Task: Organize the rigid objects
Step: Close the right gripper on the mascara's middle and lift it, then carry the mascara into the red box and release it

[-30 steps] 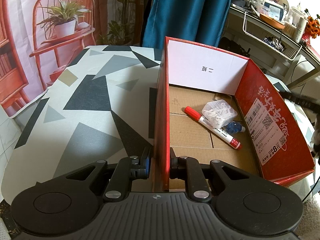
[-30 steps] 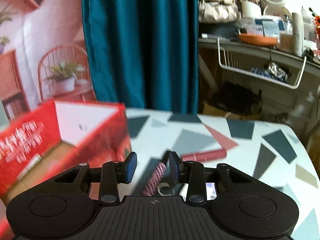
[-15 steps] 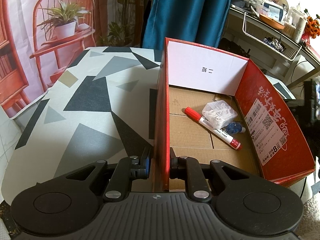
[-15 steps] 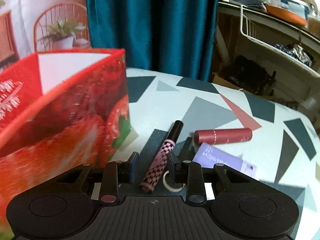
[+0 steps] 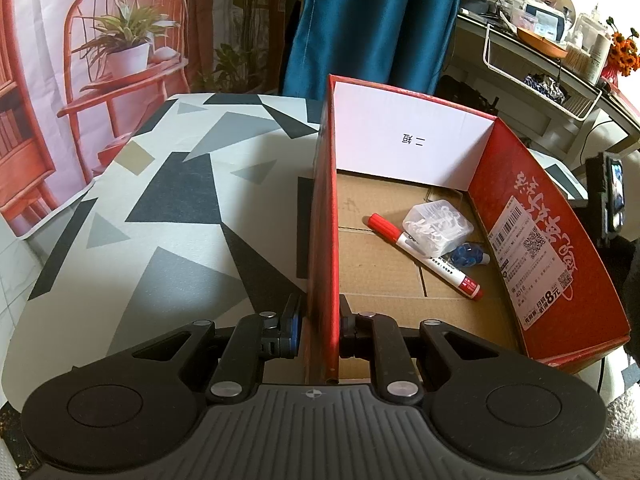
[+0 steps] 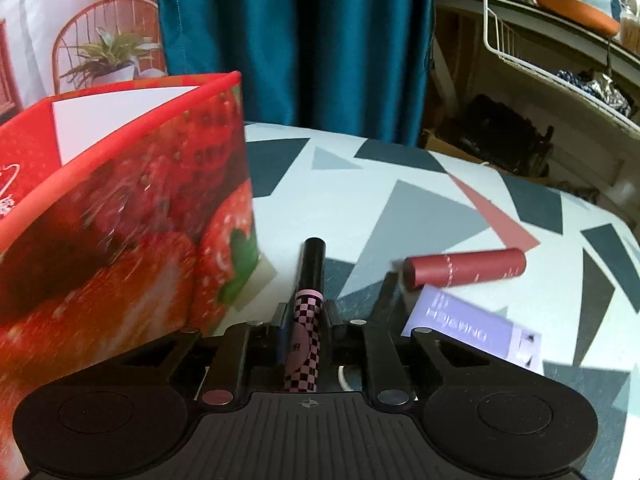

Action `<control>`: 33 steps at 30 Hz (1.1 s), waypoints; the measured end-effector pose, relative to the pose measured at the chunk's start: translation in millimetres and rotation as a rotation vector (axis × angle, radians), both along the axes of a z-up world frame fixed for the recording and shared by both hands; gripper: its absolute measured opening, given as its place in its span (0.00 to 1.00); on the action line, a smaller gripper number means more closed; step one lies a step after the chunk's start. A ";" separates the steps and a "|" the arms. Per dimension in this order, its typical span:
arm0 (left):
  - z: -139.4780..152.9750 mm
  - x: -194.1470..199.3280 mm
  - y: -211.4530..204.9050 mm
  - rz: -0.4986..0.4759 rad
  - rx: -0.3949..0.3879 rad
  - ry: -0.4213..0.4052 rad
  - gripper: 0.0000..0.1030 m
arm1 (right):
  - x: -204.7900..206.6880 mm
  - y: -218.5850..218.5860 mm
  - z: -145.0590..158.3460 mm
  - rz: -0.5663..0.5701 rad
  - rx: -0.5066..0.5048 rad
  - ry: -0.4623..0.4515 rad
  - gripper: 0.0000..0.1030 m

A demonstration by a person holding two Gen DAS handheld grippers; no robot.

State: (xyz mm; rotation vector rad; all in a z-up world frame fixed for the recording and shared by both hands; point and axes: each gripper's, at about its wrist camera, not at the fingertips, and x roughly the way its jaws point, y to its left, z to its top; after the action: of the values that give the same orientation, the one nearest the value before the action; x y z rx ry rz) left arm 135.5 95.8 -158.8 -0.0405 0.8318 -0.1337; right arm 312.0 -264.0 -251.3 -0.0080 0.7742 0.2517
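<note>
My left gripper (image 5: pixel 318 330) straddles the box (image 5: pixel 324 240) wall, marker (image 5: pixel 424 256) inside at 1 o'clock, tube (image 6: pixel 306 312) between my right gripper (image 6: pixel 305 330) fingers, box at 10 o'clock, lipstick (image 6: pixel 464 268) at 2 o'clock on table (image 6: pixel 400 208).

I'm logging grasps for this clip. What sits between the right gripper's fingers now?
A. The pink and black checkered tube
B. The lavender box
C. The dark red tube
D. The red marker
A: in the right wrist view the right gripper has its fingers closed on the pink and black checkered tube, while the dark red tube and lavender box lie on the table beside it.
</note>
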 end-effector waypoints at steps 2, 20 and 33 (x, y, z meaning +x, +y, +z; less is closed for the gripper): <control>-0.1 0.0 0.0 0.002 -0.002 -0.001 0.18 | -7.5 -2.2 -0.7 -0.004 0.019 0.001 0.15; -0.2 -0.1 0.2 0.005 -0.003 -0.002 0.18 | -98.6 -34.5 -1.4 -0.057 0.124 0.027 0.15; -0.4 0.0 0.4 0.007 -0.002 -0.002 0.18 | -99.7 -31.5 -2.9 -0.068 0.103 0.036 0.15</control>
State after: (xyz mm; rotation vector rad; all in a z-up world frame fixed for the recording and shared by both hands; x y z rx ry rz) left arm 135.5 96.2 -159.2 -0.0451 0.8293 -0.1281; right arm 212.3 -295.5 -254.2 0.1206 0.7949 0.2272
